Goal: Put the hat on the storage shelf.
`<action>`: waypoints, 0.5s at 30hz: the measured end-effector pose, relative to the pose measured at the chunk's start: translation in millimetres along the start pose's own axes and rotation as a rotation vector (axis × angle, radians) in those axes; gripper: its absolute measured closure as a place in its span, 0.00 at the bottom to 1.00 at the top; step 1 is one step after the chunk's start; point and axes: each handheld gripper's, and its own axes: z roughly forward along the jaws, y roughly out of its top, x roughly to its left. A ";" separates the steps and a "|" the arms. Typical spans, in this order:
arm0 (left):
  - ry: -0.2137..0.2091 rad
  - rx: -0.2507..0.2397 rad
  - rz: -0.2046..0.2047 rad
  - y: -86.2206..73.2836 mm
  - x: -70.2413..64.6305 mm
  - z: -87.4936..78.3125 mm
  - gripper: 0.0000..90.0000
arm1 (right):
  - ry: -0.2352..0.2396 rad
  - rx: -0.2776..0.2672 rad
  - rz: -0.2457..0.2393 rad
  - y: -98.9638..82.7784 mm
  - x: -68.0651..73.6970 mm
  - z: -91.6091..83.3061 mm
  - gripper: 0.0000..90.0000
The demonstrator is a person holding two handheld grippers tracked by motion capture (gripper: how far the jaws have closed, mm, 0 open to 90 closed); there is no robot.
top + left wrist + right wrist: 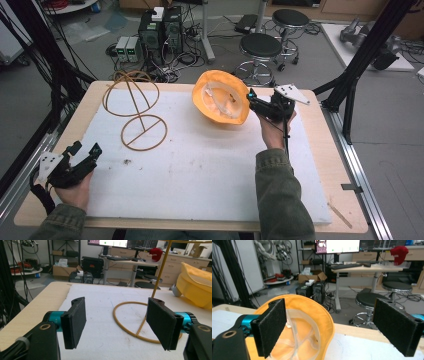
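Observation:
A yellow hard hat (220,97) lies tipped on the white mat, its opening and white straps facing me. My right gripper (251,101) is at the hat's right rim, open. In the right gripper view the hat (322,315) has its rim between the spread pads (272,327), with a wide gap to the other pad. A golden wire stand (136,107), a round base ring with a globe-like frame on top, stands left of the hat. My left gripper (86,148) rests open near the table's left front. It faces the stand's ring (115,315), with the hat (195,287) beyond at the right.
The white mat (200,165) covers most of the wooden table (320,135). Two black stools (260,47) and computer cases (160,30) with cables stand on the floor behind the table. Black frame posts (367,50) rise at both sides.

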 end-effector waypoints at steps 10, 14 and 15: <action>-0.023 -0.008 -0.010 0.3 -1.0 1.7 0.36 | -0.029 0.113 -0.025 -21.8 -7.4 47.4 0.13; -0.028 -0.004 -0.015 0.0 -1.5 4.5 0.36 | -0.025 0.185 -0.005 -24.9 -13.7 62.7 0.13; -0.028 -0.006 -0.017 0.1 -1.6 4.9 0.36 | -0.025 0.185 -0.005 -24.9 -13.7 62.7 0.13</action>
